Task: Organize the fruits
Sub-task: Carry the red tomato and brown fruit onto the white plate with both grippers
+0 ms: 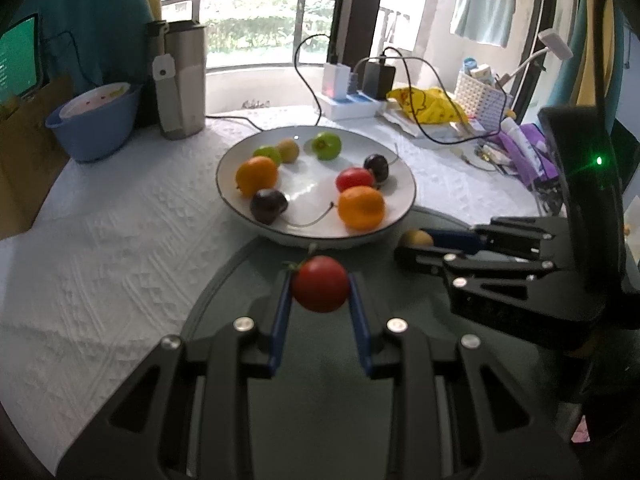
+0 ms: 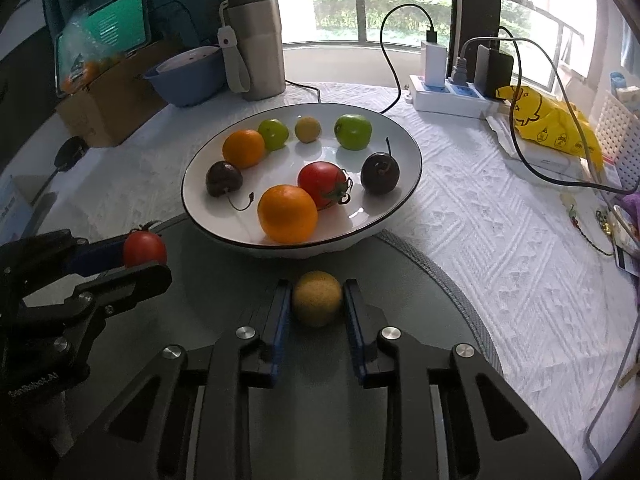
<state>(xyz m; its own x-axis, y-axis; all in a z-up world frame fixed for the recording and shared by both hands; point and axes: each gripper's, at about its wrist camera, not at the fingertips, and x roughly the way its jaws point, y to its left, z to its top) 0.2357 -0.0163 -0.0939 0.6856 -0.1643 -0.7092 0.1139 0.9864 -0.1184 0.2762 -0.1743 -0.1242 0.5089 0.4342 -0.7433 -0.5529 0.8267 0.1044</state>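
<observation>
My left gripper point(image 1: 320, 292) is shut on a red tomato point(image 1: 320, 289), held above a dark round mat point(image 1: 320, 360) just before the white plate point(image 1: 404, 208). My right gripper point(image 2: 316, 300) is shut on a small yellow-brown fruit point(image 2: 317, 298), also just before the plate point(image 2: 400, 200). The plate holds two oranges point(image 2: 287, 213), a red tomato point(image 2: 322, 184), two dark cherries point(image 2: 380, 174), two green apples point(image 2: 353, 131) and another small yellow fruit point(image 2: 307, 129). Each gripper shows in the other's view: the right one point(image 1: 408, 246), the left one point(image 2: 146, 254).
A steel tumbler point(image 2: 256, 48) and a blue bowl point(image 2: 188, 76) stand behind the plate at left. A power strip point(image 2: 448, 96) with chargers and cables, a yellow bag point(image 2: 552, 124) and a white basket point(image 1: 484, 100) lie at right. A cardboard box point(image 2: 100, 108) stands far left.
</observation>
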